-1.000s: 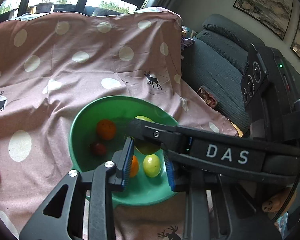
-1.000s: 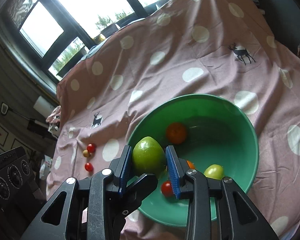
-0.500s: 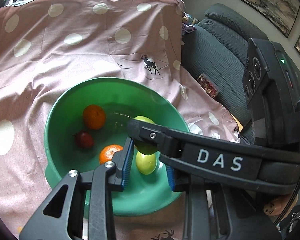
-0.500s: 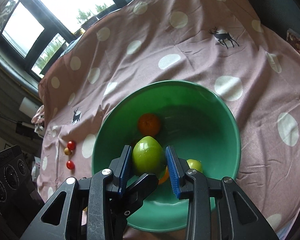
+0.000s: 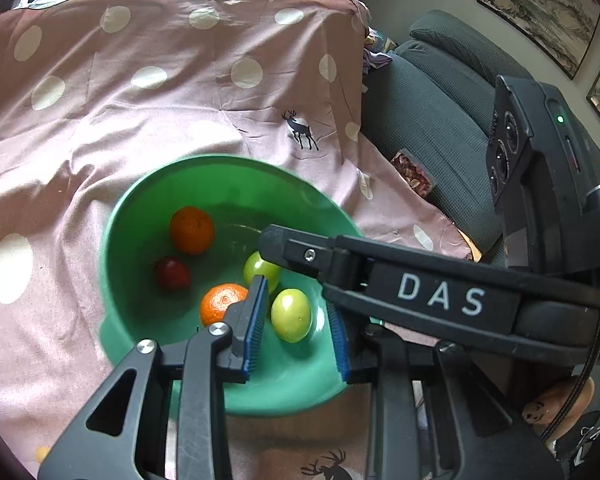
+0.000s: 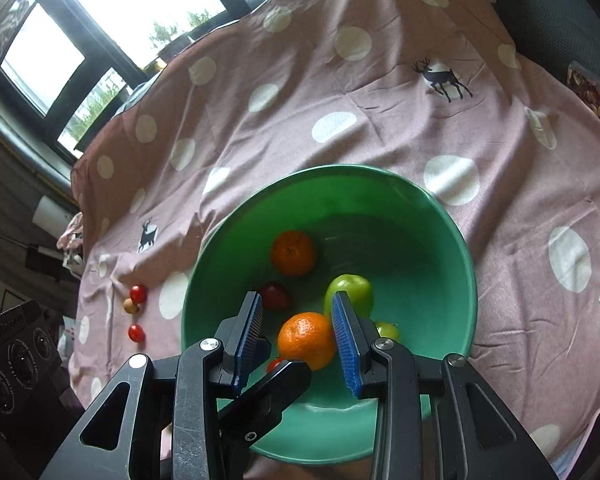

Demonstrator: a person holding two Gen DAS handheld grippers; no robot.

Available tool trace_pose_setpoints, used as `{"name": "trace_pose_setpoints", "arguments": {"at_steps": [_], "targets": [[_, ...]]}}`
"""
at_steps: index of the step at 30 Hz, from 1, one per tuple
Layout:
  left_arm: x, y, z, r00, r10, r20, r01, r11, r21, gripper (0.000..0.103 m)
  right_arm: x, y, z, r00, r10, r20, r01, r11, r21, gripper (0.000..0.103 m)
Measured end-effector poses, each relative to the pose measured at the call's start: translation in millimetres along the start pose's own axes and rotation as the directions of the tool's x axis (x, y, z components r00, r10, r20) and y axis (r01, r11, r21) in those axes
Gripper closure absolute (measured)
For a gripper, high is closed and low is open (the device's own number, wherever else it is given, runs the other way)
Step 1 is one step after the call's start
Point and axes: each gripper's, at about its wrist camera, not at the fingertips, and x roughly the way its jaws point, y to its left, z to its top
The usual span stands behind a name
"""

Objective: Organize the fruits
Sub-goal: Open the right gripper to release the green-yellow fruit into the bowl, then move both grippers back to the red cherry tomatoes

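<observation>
Green bowl [image 6: 440, 240] sat mid-frame on the spotted pink cloth [image 6: 340, 100], both cams looking down into it. My right gripper [image 6: 296, 304] hung over the near side of the bowl. Its jaws had just been opening and gripped nothing. An orange [image 6: 306, 340] showed in the gap, but it lay on the bowl floor below the pads. The apple [image 6: 350, 288] lay in the bowl too, just past the right-hand pad and partly hidden by it.

The left gripper [image 5: 296, 300] hovered over the same bowl from the lower left. Its jaws were pulled in about as far as they go, holding nothing. A small green fruit [image 5: 291, 314] just showed through the slit, down in the bowl.

Also in the bowl: a second orange [image 6: 293, 253] toward the far wall and a dark red fruit [image 6: 274, 296] beside it. A few tomatoes [image 6: 138, 293] sat on the cloth, left of the bowl.
</observation>
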Motion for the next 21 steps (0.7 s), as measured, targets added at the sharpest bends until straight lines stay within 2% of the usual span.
{"name": "trace_pose_setpoints", "arguments": {"at_steps": [2,7,9,12,15,18,21], "targets": [[-11,2,0,1.0,0.006,0.019,-0.006,1.0,-0.003,0.075,-5,3,0,1.0,0.01,0.019,-0.01,1.0,-0.003,0.053],[-46,16,-4,0.997,0.049,0.066,-0.049,0.999,-0.01,0.072,-16,18,-1,0.997,0.065,0.047,-0.063,0.997,-0.035,0.047],[-62,26,-6,0.992,0.085,0.089,-0.083,0.996,-0.029,0.066,-18,27,-3,0.996,0.074,0.046,-0.071,0.996,-0.061,0.042],[-84,46,-8,0.986,0.132,0.104,-0.126,0.99,-0.064,0.056,-18,44,-6,0.995,0.087,0.042,-0.082,0.991,-0.105,0.042],[-108,69,-13,0.973,0.191,0.131,-0.178,0.978,-0.108,0.045,-16,62,-11,0.994,0.112,0.018,-0.108,0.982,-0.154,0.041],[-128,94,-19,0.952,0.258,0.166,-0.228,0.957,-0.177,0.035,-12,82,-16,0.992,0.126,-0.004,-0.124,0.97,-0.208,0.04],[-138,116,-23,0.939,0.303,0.163,-0.26,0.935,-0.242,0.031,-5,102,-24,0.99,0.135,-0.036,-0.14,0.957,-0.255,0.037]]}}
